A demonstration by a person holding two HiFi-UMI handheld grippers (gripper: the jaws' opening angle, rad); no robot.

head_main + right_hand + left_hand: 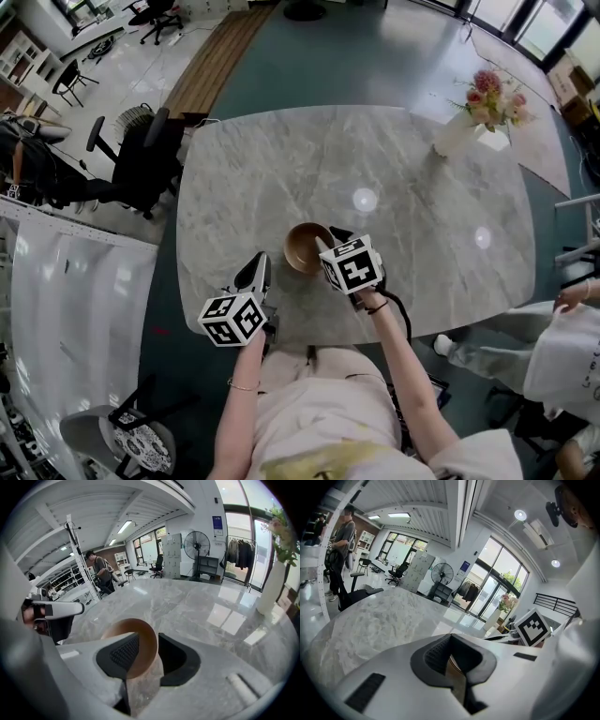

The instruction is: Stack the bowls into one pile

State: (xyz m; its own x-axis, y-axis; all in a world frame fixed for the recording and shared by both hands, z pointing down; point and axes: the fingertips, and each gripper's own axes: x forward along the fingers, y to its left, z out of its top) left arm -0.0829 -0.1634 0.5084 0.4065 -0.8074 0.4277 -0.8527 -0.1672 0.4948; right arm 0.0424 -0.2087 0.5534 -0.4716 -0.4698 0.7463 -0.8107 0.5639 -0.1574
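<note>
Wood-brown, round and smooth-walled, the bowl [305, 246] sits upright on the grey-veined marble table [281, 169], toward the table's 6 o'clock edge. I make out one rim only and cannot tell whether more bowls are nested inside it.

Right gripper [330, 240]: it reaches in at the bowl's 3 to 4 o'clock side. In the right gripper view the jaws stand apart and straddle the thin rim. The ribbed black pad [123, 652] is over the bowl's hollow. The smooth pad opposite lies just beside the outer wall. Pale brown interior shows between the ribbed pad and the wall, so I record the jaws as released, not clenched on the bowl.

Left gripper [255, 272]: it hangs over bare marble at the bowl's 8 o'clock, near it but not touching. In the left gripper view its jaws are narrowly parted and grasp nothing. A brown sliver shows through the gap; I cannot tell what it is.

Other items: a white tapered vase [457, 136] with pink flowers stands at the table's 2 o'clock, well apart from the bowl. The polished tabletop carries round light reflections.
</note>
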